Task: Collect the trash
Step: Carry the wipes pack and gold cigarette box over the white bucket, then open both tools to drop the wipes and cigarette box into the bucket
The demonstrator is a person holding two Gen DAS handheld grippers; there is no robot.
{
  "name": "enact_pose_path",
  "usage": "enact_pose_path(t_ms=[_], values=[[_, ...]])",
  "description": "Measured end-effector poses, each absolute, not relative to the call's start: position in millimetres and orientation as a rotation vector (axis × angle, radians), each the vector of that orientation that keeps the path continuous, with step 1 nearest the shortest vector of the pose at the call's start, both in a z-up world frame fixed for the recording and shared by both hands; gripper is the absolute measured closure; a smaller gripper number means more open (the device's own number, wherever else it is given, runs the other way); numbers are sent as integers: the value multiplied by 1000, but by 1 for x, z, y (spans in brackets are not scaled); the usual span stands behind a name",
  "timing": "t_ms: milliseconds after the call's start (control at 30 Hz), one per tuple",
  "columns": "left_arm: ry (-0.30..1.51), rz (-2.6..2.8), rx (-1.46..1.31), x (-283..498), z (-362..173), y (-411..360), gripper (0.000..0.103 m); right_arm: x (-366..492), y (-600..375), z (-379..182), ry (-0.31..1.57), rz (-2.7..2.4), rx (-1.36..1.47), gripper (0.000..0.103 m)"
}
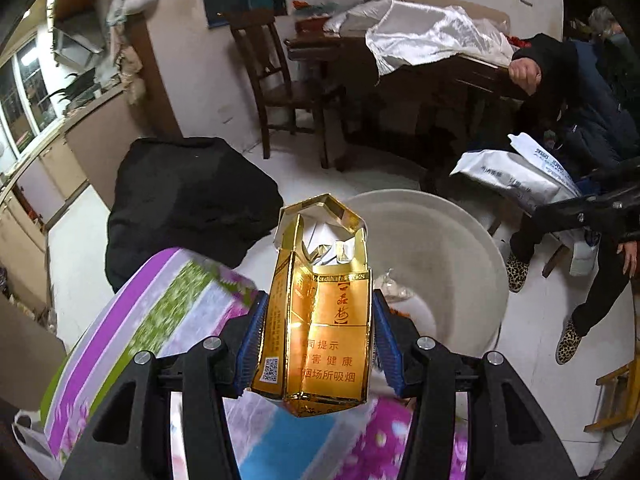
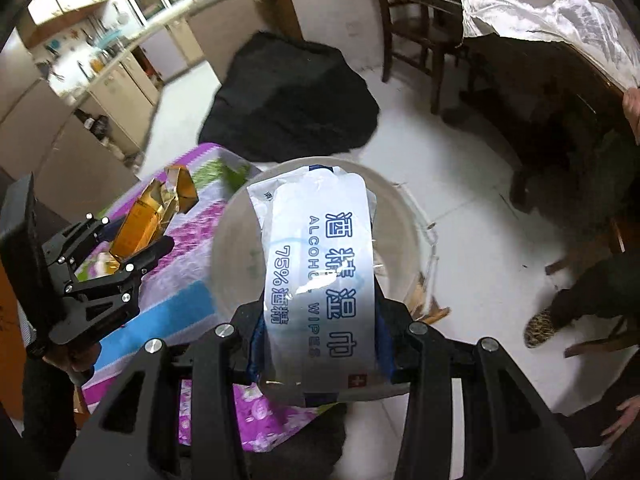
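My left gripper [image 1: 318, 332] is shut on a crumpled gold cigarette pack [image 1: 320, 320], its torn top open; both blue pads press its sides. It hangs over the edge of a flowered tablecloth [image 1: 160, 312], with a grey round bin [image 1: 448, 240] just beyond. The right wrist view shows that same left gripper [image 2: 132, 240] and gold pack [image 2: 148, 216] at the left. My right gripper [image 2: 320, 344] is shut on a white alcohol-wipes packet [image 2: 320, 272], held above the bin [image 2: 236, 240].
A black bundle [image 1: 188, 204] lies on the white floor behind the bin. A wooden chair [image 1: 276, 80] and a dark table with white plastic [image 1: 432, 36] stand at the back. A seated person's legs in leopard slippers [image 1: 568, 344] are at the right, another hand [image 2: 624, 420] low right.
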State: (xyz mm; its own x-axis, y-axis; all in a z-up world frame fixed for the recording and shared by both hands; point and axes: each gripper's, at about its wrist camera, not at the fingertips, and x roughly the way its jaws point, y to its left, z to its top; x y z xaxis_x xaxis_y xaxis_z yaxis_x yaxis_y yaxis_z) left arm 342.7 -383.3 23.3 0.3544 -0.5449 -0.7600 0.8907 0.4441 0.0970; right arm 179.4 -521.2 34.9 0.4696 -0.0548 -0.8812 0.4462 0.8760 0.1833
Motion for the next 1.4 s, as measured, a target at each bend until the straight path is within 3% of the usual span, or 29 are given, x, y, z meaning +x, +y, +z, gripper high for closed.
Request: enact_pose_path(t_ms=[367, 733, 1233, 1267, 1367, 1400], values=[[791, -1005, 647, 377, -21, -461, 51, 219, -539, 7, 1195, -322, 394, 62], [860, -1024, 671, 395, -62, -469, 51, 243, -540, -13, 1259, -294, 381, 62], [868, -1064, 680, 401, -69, -476, 49, 256, -543, -20, 1302, -317, 353, 60], [864, -1068, 674, 402, -68, -475, 48, 257, -544, -19, 1299, -316, 349, 60], [840, -1049, 665, 403, -66, -474, 28, 258, -546, -17, 1286, -328, 328, 51], [837, -1045, 656, 404, -65, -474, 28, 258, -546, -17, 1284, -333, 327, 50]])
